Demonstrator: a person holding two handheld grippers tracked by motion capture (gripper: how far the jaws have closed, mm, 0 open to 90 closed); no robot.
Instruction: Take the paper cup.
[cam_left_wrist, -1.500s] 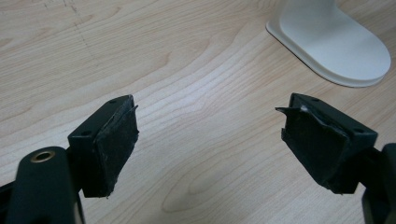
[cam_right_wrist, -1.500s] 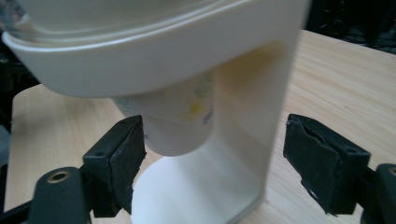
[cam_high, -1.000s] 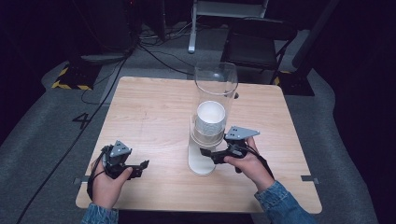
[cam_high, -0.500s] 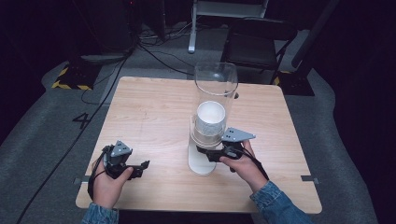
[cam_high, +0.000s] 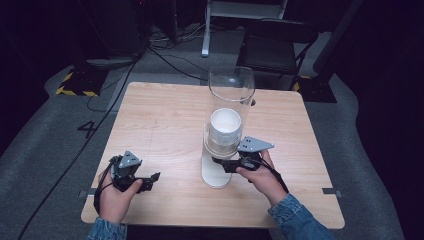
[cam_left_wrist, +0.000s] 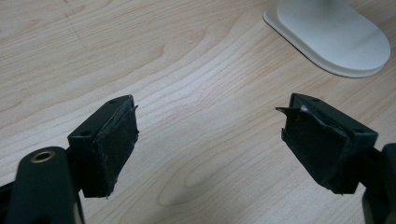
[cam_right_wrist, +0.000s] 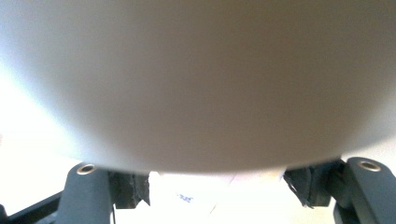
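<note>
Right gripper (cam_high: 226, 163) at the stand (cam_high: 216, 172)
Its jaws straddle the white stand, grip unclear, likely steadying the tube (cam_high: 230, 95); left gripper (cam_left_wrist: 208, 140) idles gaping over the table (cam_high: 160, 125).

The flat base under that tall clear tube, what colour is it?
The base is plain off-white, without pattern; the left gripper view shows it best.

A square light wooden table (cam_high: 165, 115) stands on grey carpet floor (cam_high: 370, 165). Beyond the table's far right corner stands a black chair (cam_high: 272, 50), and beyond the far edge a white metal stand leg (cam_high: 206, 30). A yellow-and-black striped block (cam_high: 75, 85) lies off the table's far left corner. Left of the table, a "4" (cam_high: 87, 129) is marked on the carpet, crossed by a thin black cable (cam_high: 75, 160). A short grey tape strip (cam_high: 330, 191) sits at the table's right edge.
</note>
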